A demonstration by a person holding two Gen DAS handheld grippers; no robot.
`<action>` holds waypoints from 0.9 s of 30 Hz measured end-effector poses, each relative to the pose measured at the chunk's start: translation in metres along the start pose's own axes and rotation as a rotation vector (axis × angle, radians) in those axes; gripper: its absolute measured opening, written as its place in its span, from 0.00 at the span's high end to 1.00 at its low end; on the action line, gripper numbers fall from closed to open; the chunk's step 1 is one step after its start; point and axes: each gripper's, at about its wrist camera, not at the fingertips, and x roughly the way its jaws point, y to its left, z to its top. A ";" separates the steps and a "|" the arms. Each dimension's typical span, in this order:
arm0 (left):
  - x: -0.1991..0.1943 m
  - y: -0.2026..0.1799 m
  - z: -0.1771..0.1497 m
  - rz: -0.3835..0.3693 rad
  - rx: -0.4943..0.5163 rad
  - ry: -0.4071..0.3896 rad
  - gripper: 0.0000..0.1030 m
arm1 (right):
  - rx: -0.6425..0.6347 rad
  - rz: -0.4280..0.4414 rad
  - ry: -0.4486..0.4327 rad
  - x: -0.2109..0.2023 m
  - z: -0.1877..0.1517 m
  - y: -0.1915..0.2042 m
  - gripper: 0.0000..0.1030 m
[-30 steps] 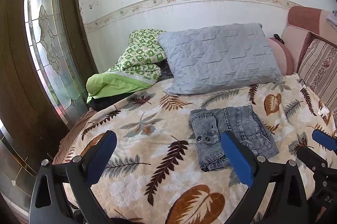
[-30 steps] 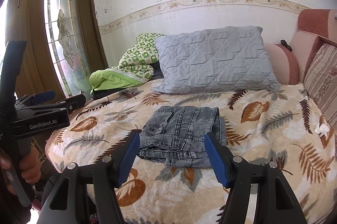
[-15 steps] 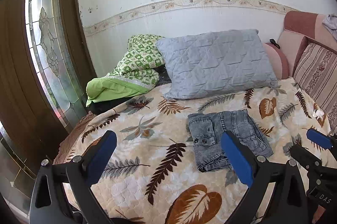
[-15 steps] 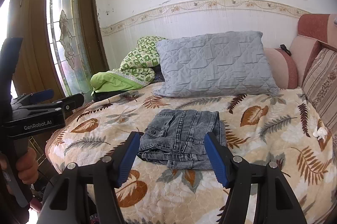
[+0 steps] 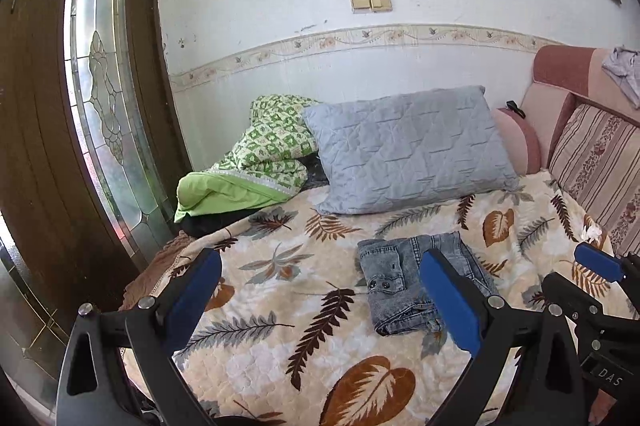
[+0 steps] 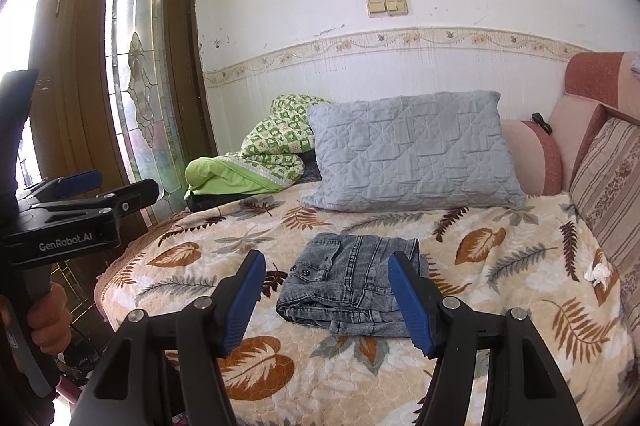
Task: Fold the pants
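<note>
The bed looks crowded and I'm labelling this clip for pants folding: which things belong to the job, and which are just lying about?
Part of the job:
- folded grey jeans
- left claw, open
- right claw, open

Just lying about:
- grey pillow
- green quilt
- striped cushion
- white scrap

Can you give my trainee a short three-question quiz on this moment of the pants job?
1. True or false: the grey jeans lie folded on the leaf-print bedspread.
2. What stands just behind the jeans? A) grey quilted pillow B) a laundry basket C) a stool
3. Fill in: neither the left gripper nor the right gripper holds ____.

Key: 1 true; 2 A; 3 anything (both stand open, with nothing between their jaws).
</note>
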 end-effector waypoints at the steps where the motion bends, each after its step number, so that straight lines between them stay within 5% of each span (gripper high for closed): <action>1: -0.004 0.001 0.001 -0.002 -0.002 -0.006 0.03 | -0.005 0.000 -0.007 -0.003 0.002 0.002 0.35; 15: -0.024 0.008 0.022 -0.005 -0.006 -0.051 0.01 | -0.020 -0.011 -0.094 -0.030 0.026 0.008 0.30; 27: 0.007 0.002 0.020 -0.016 0.006 0.017 0.00 | -0.011 0.016 -0.053 -0.001 0.025 0.002 0.29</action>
